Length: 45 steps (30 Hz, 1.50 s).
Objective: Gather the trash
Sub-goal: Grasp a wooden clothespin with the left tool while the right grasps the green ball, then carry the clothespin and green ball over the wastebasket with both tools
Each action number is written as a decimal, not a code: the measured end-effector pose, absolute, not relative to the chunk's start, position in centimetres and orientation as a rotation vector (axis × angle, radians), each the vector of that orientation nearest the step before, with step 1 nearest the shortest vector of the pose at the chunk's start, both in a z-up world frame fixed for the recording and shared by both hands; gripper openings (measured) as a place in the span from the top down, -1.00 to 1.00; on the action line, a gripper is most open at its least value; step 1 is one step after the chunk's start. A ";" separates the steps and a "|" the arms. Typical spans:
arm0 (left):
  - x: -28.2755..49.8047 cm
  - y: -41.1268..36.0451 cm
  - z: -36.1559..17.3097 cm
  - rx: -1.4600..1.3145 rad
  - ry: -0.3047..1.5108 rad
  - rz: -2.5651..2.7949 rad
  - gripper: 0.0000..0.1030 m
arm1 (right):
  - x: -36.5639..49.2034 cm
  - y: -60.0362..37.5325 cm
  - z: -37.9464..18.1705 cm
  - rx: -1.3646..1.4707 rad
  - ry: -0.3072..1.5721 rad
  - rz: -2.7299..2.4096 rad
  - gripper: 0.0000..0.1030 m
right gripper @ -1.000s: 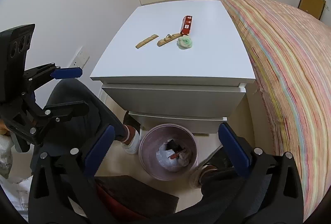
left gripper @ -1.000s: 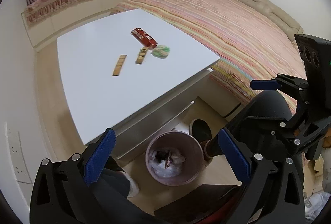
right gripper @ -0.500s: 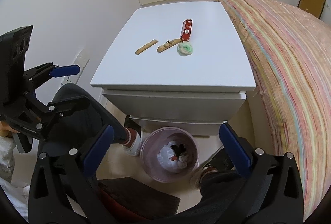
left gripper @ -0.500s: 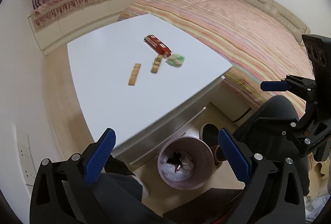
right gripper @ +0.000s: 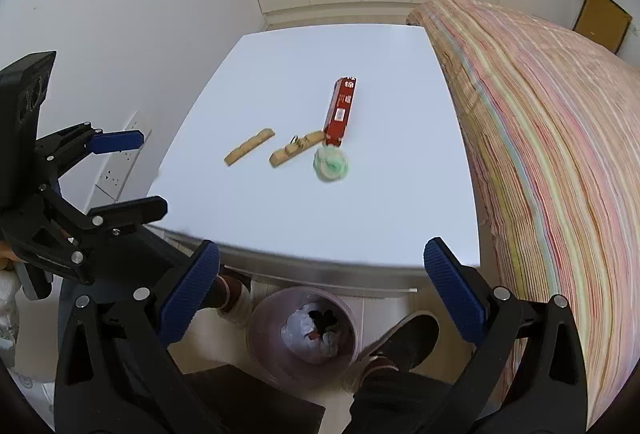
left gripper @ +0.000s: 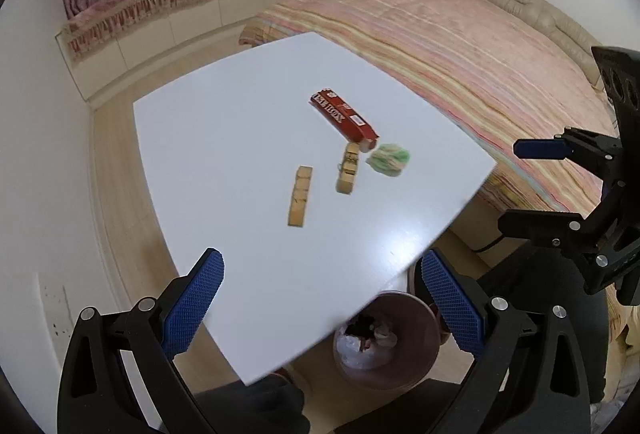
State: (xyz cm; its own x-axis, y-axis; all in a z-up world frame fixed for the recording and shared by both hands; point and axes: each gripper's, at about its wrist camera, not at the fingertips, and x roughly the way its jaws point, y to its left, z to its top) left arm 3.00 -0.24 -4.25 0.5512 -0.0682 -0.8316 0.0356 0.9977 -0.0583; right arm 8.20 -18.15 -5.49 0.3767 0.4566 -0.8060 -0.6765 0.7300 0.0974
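On the white cabinet top (left gripper: 248, 137) (right gripper: 312, 73) lie a long red box (left gripper: 344, 119) (right gripper: 340, 111), a crumpled green-and-white wad (left gripper: 388, 159) (right gripper: 331, 163) and two tan strips (left gripper: 300, 195) (left gripper: 347, 167) (right gripper: 249, 151) (right gripper: 296, 153). My left gripper (left gripper: 320, 294) hovers open over the near corner of the top, nothing between its fingers. My right gripper (right gripper: 320, 286) is open and empty above the cabinet's front edge. On the floor in front of the cabinet, a pink bin (left gripper: 386, 342) (right gripper: 302, 334) holds a white liner and scraps.
A striped bed (left gripper: 480, 73) (right gripper: 560, 153) runs along the cabinet's right side. A white wall with sockets (right gripper: 116, 169) is on the left. The person's legs and shoes (right gripper: 400, 342) stand beside the bin. A low window bench (left gripper: 192, 1) lies beyond.
Both grippers have risen and moved forward toward the cabinet top; the trash items now look closer and the bin sits lower in both views. Both stay open.
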 end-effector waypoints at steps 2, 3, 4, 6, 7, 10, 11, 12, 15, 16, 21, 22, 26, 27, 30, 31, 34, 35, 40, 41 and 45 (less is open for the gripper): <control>3.9 0.1 -4.6 -0.040 0.997 -0.058 -0.85 | 9.1 -17.4 -5.8 -0.278 0.942 0.741 -0.94; 4.3 0.2 -4.8 -0.042 1.003 -0.057 -0.85 | 9.5 -17.2 -5.9 -0.283 0.946 0.744 -0.94; 4.6 0.4 -4.9 -0.042 1.007 -0.057 -0.85 | 9.9 -16.9 -6.1 -0.288 0.950 0.746 -0.94; 5.5 0.6 -5.4 -0.039 1.018 -0.056 -0.85 | 10.8 -16.2 -6.5 -0.297 0.957 0.754 -0.94; 5.9 0.7 -5.6 -0.037 1.024 -0.055 -0.85 | 11.1 -16.0 -6.6 -0.301 0.959 0.756 -0.94; 7.1 0.9 -6.5 -0.025 1.049 -0.063 -0.85 | 12.3 -15.2 -7.2 -0.316 0.967 0.761 -0.94; 7.3 0.9 -6.7 -0.023 1.054 -0.066 -0.85 | 12.7 -15.0 -7.6 -0.321 0.971 0.761 -0.94; 7.6 0.9 -7.0 -0.022 1.060 -0.069 -0.85 | 13.0 -14.8 -7.8 -0.325 0.974 0.762 -0.94; 8.5 1.1 -7.8 -0.014 1.077 -0.074 -0.85 | 13.9 -14.1 -8.6 -0.338 0.984 0.766 -0.94; 8.7 1.2 -8.1 -0.013 1.081 -0.074 -0.84 | 14.2 -13.8 -8.8 -0.342 0.986 0.768 -0.94; 9.6 1.6 -9.0 -0.012 1.097 -0.076 -0.53 | 15.3 -12.7 -10.0 -0.370 0.998 0.777 -0.49; 9.7 1.6 -9.1 -0.017 1.101 -0.084 -0.43 | 15.5 -12.7 -10.1 -0.371 0.998 0.780 -0.44; 9.7 1.3 -9.1 0.008 1.092 -0.091 -0.05 | 15.6 -12.3 -10.2 -0.396 0.963 0.782 -0.04; 9.8 1.3 -9.0 0.009 1.088 -0.087 0.03 | 15.6 -12.3 -10.1 -0.401 0.958 0.782 0.13; 9.9 1.4 -8.8 0.007 1.086 -0.091 0.51 | 15.6 -12.4 -10.0 -0.415 0.948 0.781 0.57; 9.9 1.4 -8.8 0.008 1.088 -0.096 0.71 | 15.6 -12.4 -10.1 -0.414 0.947 0.781 0.58; 9.9 1.6 -8.9 0.003 1.091 -0.107 0.77 | 15.6 -12.7 -10.1 -0.402 0.946 0.783 0.61; 10.0 1.7 -8.8 0.000 1.092 -0.108 0.77 | 15.5 -12.8 -10.1 -0.398 0.946 0.784 0.62; 9.8 1.6 -8.5 -0.009 1.086 -0.106 0.78 | 15.4 -12.6 -9.6 -0.381 0.940 0.787 0.63; 9.6 1.4 -8.3 -0.008 1.081 -0.105 0.78 | 15.3 -12.8 -9.4 -0.378 0.936 0.788 0.63; 8.9 1.1 -7.4 -0.007 1.063 -0.101 0.78 | 14.4 -13.3 -8.7 -0.366 0.926 0.789 0.63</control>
